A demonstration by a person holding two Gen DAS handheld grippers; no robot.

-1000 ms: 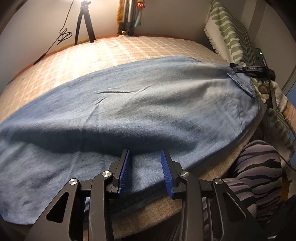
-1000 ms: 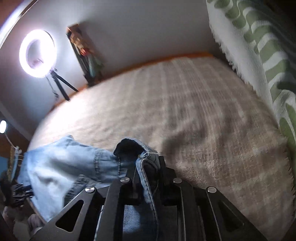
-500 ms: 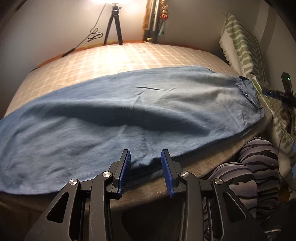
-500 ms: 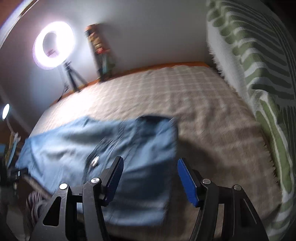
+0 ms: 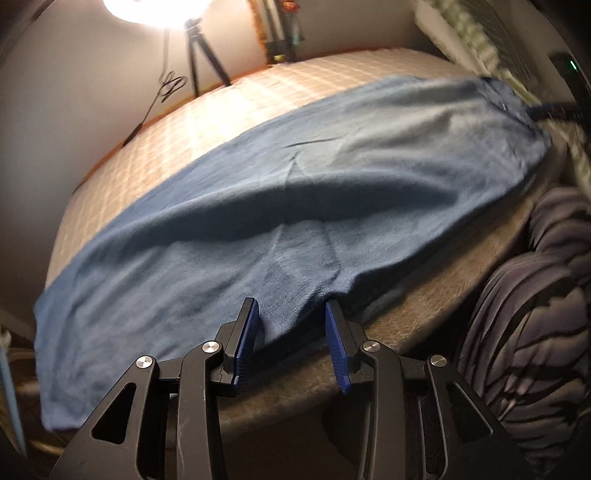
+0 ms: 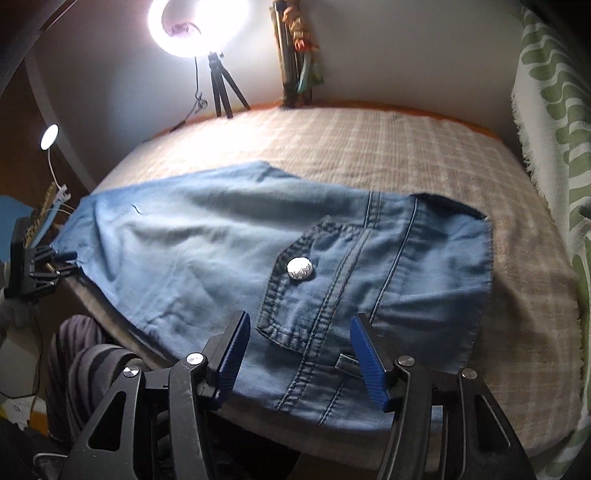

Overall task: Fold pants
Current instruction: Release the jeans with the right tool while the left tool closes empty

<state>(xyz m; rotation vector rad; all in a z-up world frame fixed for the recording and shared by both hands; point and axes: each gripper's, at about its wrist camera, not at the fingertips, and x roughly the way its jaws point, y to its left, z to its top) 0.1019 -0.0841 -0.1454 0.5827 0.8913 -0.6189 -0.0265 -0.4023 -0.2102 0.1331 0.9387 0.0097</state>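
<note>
Blue denim pants (image 5: 258,206) lie stretched across the bed, legs to the left and waist to the right in the left wrist view. My left gripper (image 5: 291,328) is at their near edge. Its jaws are closing with the cloth edge between the blue pads (image 5: 249,328), which do not press on it. In the right wrist view the waist end (image 6: 424,266) lies flat, with a pocket flap and a metal button (image 6: 300,268). My right gripper (image 6: 299,343) hovers above that pocket. Its jaws stand wide and are closing, gripping nothing.
The bed (image 6: 369,147) has a beige checked cover. A ring light on a tripod (image 6: 181,26) stands at its far edge, and a green-patterned cushion (image 6: 554,110) runs along the right. A person's striped trouser legs (image 5: 535,314) are at the near side.
My right gripper let go of the waistband, opened and drew back, and the waist now lies flat. My left gripper shifted along the near edge and rolled, and the cloth edge now sits between its pads.
</note>
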